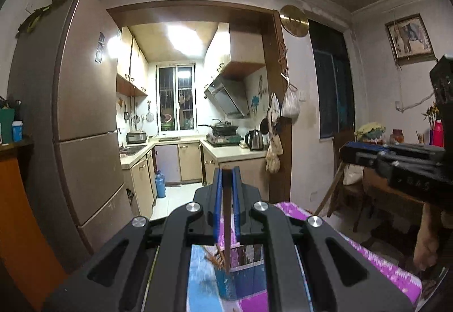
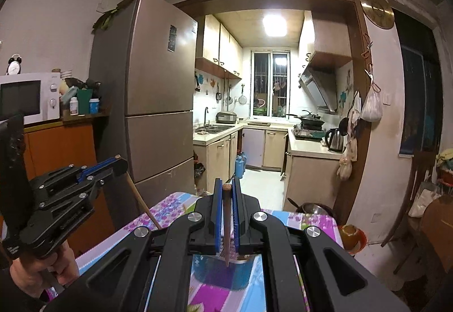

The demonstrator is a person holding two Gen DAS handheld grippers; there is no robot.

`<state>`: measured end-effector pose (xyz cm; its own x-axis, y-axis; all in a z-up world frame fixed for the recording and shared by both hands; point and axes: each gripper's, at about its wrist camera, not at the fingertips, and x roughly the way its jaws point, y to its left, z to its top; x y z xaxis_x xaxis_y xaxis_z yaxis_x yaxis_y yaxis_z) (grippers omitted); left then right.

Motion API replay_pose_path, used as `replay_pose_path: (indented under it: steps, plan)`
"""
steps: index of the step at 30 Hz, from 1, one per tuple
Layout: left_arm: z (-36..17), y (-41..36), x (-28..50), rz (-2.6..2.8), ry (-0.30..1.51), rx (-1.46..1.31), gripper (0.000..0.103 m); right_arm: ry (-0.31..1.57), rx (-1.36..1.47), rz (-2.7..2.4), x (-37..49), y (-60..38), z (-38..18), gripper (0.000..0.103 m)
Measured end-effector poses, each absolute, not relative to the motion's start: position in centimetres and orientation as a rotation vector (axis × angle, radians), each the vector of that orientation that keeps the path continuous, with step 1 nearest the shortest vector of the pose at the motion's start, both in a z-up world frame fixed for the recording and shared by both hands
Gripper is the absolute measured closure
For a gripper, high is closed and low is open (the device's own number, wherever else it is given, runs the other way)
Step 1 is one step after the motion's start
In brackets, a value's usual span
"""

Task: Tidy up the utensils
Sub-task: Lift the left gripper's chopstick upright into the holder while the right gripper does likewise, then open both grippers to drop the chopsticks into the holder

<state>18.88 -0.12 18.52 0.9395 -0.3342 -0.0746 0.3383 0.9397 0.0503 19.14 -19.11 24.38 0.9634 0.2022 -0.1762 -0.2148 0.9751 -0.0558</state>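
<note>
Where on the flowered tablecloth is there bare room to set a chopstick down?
Bare tablecloth between the chopstick in the left gripper and the right gripper, and at the far right corner before the metal bowl. Crowded under the jaws, where the blue container stands.

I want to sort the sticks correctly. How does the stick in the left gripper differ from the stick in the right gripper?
The left stick is plain brown with a flat, squared top; the right stick is darker, with a round patterned top. In the right wrist view the left stick slants, while the right stick hangs nearly straight down. Shared: each is thin, wooden-looking, clamped between blue pads of the left gripper or right gripper, above a blue cup.
</note>
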Motion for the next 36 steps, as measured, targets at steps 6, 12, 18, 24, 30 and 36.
replay_pose_path:
  steps: [6, 12, 18, 24, 30, 36]
  plan:
    - [20.1, -1.8, 21.5, -0.335, 0.062, 0.063, 0.098, 0.214, -0.09, 0.2, 23.5, -19.0, 25.3, 0.095]
    - [18.6, -3.2, 24.6, -0.329, 0.117, 0.072, 0.098, 0.27, -0.079, 0.197, 27.4, -19.3, 24.6, 0.096]
    - [16.5, -4.3, 27.1, -0.328, 0.179, 0.076, 0.098, 0.34, -0.062, 0.206, 30.4, -19.5, 22.7, 0.096]
    - [15.1, -4.6, 28.9, -0.313, 0.224, 0.081, 0.098, 0.385, -0.043, 0.206, 32.4, -19.6, 21.2, 0.096]
    - [14.4, -4.9, 30.1, -0.306, 0.252, 0.08, 0.098, 0.397, -0.048, 0.203, 33.3, -19.4, 20.8, 0.096]
    - [14.0, -5.0, 30.4, -0.3, 0.264, 0.082, 0.098, 0.405, -0.049, 0.199, 33.9, -19.4, 20.5, 0.096]
